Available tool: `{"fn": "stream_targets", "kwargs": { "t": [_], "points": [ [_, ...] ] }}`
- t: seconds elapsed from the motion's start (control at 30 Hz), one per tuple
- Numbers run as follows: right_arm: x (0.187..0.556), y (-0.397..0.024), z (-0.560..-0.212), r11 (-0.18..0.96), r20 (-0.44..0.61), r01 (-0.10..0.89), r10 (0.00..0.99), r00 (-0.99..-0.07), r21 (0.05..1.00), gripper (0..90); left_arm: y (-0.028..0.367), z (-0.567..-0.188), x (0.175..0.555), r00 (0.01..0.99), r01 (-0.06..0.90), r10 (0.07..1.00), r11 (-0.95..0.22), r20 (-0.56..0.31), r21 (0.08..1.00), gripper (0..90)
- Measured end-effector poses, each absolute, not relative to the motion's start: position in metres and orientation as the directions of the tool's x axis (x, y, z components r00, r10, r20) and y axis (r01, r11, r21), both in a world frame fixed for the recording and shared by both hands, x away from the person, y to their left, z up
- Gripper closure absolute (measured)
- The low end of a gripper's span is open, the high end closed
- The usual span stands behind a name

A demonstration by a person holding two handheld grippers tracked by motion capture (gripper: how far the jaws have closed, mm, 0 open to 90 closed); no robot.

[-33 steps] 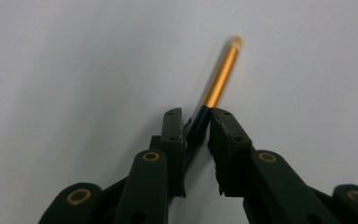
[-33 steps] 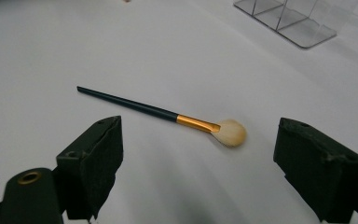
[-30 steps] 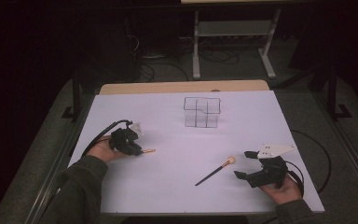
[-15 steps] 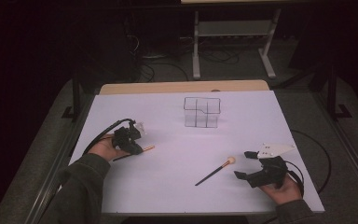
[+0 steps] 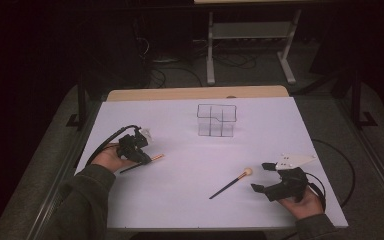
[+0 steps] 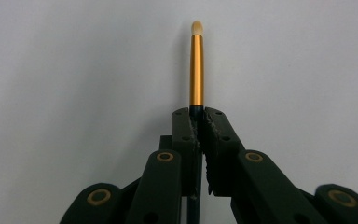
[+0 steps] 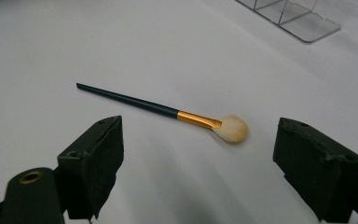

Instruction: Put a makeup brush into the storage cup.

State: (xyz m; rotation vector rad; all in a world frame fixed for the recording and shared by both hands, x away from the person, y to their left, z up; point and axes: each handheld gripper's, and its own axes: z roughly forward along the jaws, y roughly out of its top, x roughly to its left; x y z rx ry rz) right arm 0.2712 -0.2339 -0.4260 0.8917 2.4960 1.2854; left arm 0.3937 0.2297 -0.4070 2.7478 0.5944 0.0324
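High view: left gripper (image 5: 141,150) at mid-left of the frame, fingers clamped on a thin brush (image 5: 151,160) | right gripper (image 5: 272,181) lower right, fingers apart | fluffy brush (image 5: 231,183) lies on the white surface (image 5: 190,150) just left of it.

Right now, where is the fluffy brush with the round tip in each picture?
High view: fluffy brush lies right of centre, before the right gripper.
Right gripper view: it lies mid-picture, beyond the open jaws.
Left gripper view: a thinner brush is there instead.
Shared landmark: the clear organizer.
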Motion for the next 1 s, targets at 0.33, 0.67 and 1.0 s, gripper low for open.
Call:
{"fn": "stream_targets", "kwargs": {
  "t": [0.33,0.67,1.0],
  "points": [
    [0.272,-0.233,-0.427,0.446,0.086,0.414,0.591,-0.802,0.793,15.6,0.228,-0.400,0.389,0.911,0.402,0.408,-0.846,-0.061,0.350,83.4],
    [0.275,-0.231,-0.429,0.445,0.096,0.423,0.591,-0.801,0.790,15.6,0.233,-0.395,0.388,0.907,0.411,0.415,-0.830,-0.076,0.377,83.4],
    [0.275,-0.230,-0.429,0.450,0.096,0.421,0.585,-0.805,0.787,16.1,0.234,-0.387,0.385,0.908,0.408,0.408,-0.816,-0.092,0.410,83.5]
  ]
}}
